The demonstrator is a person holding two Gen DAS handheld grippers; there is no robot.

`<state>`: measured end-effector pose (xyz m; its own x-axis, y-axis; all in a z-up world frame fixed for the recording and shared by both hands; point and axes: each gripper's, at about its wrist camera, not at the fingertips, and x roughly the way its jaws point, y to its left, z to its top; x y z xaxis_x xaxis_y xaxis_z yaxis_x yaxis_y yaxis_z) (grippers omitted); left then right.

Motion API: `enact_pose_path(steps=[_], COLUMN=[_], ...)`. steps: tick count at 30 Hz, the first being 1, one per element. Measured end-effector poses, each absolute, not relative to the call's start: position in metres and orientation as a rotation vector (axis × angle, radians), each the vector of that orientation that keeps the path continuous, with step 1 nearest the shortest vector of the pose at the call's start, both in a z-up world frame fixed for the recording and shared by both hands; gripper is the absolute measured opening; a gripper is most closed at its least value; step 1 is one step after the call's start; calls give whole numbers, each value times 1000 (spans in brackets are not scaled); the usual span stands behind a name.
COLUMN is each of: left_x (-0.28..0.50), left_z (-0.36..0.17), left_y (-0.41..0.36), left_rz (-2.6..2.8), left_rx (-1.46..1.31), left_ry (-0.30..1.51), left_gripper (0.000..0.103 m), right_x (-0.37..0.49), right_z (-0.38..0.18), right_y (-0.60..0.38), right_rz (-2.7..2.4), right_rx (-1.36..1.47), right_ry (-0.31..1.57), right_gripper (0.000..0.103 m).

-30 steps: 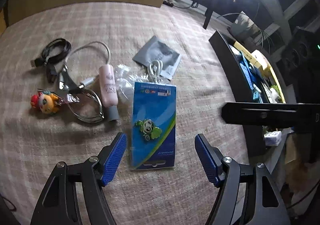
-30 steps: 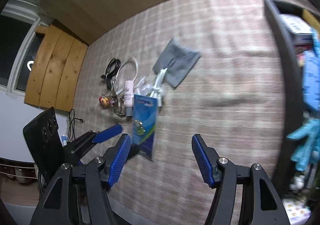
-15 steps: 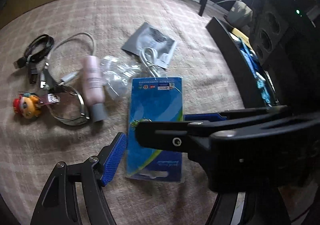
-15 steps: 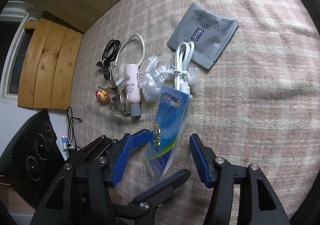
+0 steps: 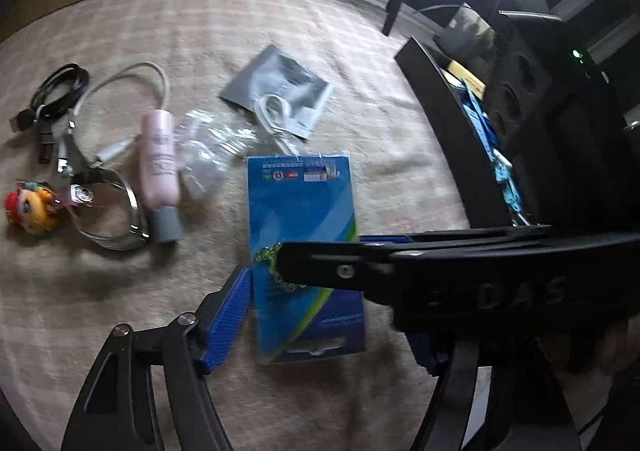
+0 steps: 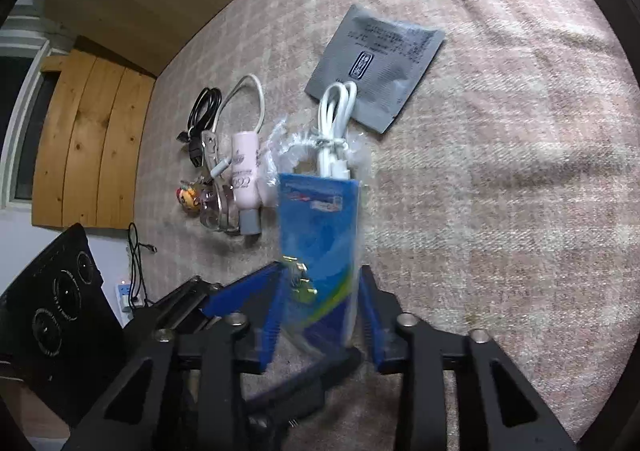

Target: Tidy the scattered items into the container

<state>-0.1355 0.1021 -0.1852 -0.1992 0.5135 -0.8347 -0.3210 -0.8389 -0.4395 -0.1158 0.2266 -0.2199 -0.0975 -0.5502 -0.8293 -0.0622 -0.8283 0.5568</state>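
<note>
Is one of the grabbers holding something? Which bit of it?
The right gripper has its blue pads on either side of the blue card packet, near its bottom end; it's too blurry to say whether it's gripped. The left gripper is open, holding nothing.
</note>
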Motion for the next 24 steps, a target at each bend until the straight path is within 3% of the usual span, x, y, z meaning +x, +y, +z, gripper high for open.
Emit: enact_pose_path(steps=[3,4,14,24], left_x=[-132,-131,-124,-127], left_z=[-184,-183,-148,-107], left_y=[108,110,139,221], left_rz=[2066,2054,2072,1988], left_rx=[-1535,-1532,-1444,-1320], left_ry=[-216,-219,-158,-100], left_gripper=[68,66,66,66], right_x=[-114,-113,-99,-83], right_z=[-220,-220,-190,-144], right_y=[228,231,255,335], right_rz=[-1998,-1974,-2014,-2137], right_rx=[1813,1799,1694,1605], right_ry=[-681,-714,-758,-826], right_gripper=[18,8,9,9])
